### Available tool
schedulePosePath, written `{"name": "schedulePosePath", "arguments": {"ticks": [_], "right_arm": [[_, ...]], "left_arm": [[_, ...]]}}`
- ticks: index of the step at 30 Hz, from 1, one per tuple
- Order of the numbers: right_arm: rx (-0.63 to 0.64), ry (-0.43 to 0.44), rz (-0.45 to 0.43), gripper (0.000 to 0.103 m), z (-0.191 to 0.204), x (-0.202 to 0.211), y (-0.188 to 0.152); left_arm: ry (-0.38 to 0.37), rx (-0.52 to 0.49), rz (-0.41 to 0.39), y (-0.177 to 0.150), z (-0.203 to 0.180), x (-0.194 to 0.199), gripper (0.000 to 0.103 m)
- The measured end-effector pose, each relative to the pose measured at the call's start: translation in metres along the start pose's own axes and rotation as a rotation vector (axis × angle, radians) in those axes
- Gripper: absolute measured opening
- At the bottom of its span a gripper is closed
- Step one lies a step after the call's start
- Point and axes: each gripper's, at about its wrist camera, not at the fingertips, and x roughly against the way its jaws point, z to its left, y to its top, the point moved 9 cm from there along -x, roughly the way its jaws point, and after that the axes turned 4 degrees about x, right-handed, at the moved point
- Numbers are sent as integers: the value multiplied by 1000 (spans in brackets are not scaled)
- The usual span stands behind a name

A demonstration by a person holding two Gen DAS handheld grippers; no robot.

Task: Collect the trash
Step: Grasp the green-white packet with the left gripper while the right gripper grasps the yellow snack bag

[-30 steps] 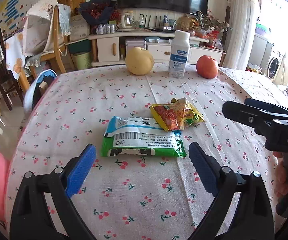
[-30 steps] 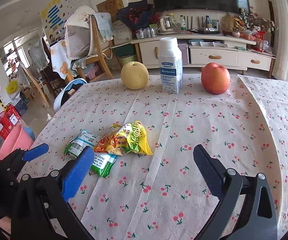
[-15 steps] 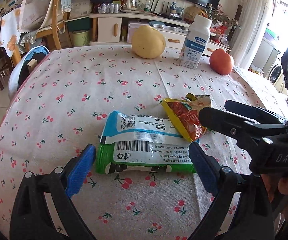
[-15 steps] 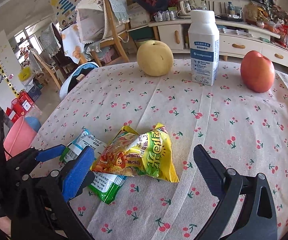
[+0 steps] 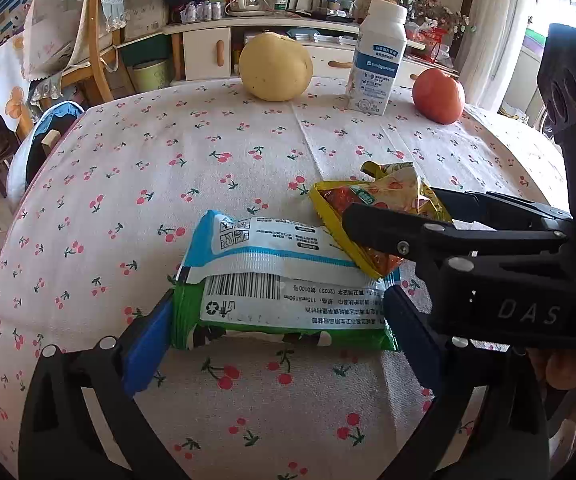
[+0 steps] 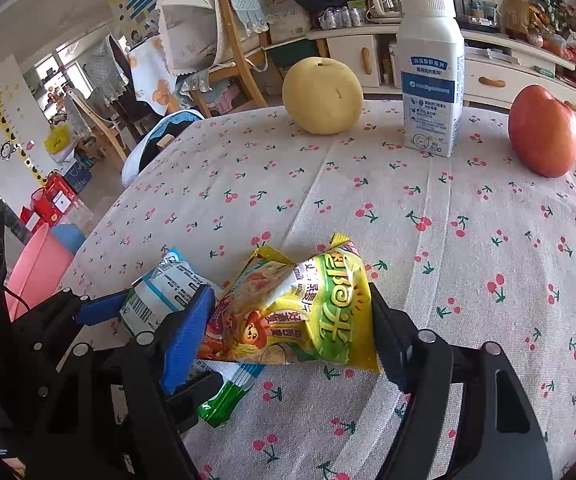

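While the left gripper (image 5: 275, 316) is spread around the green pack (image 5: 283, 304), the yellow bag (image 6: 292, 316) is pinched by the just-closing right gripper (image 6: 292, 332).

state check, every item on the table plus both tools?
left tool: jaws around the green wrapper's ends
right tool: jaws just been closing, pads against the yellow snack bag
green wrapper: flat on the tablecloth, partly under the bag
yellow snack bag: crumpled, torn open
milk bottle: upright, capped
pear: whole, untouched
apple: whole, untouched
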Motion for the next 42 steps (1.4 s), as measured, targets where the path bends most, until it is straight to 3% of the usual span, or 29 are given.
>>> {"name": "schedulePosePath", "arguments": {"ticks": [2,6,12,13,15,31,42], "right_arm": [[4,1,-2,69,1,2,-1],[-13,27,-2,60,2,2,-3],[-37,68,-9,56,3,7,-6],[-39,71,-11,55,3,8,-6],[-41,74,-14,53,3,10,-7],[-53,59,-61,46,1,35,-15],[-29,53,-78,44,15,48,-20]], "left_arm": [[-4,-1,-6,0,-1,1,96],[-11,-29,-25,0,-8,5,72],[-48,6,-36,1,-7,9,62],[-57,4,-38,0,-8,10,50],[-71,7,-41,-1,-9,11,42],[-144,109,-71,-5,13,29,23],[-178,156,-107,-5,31,52,16]]}}
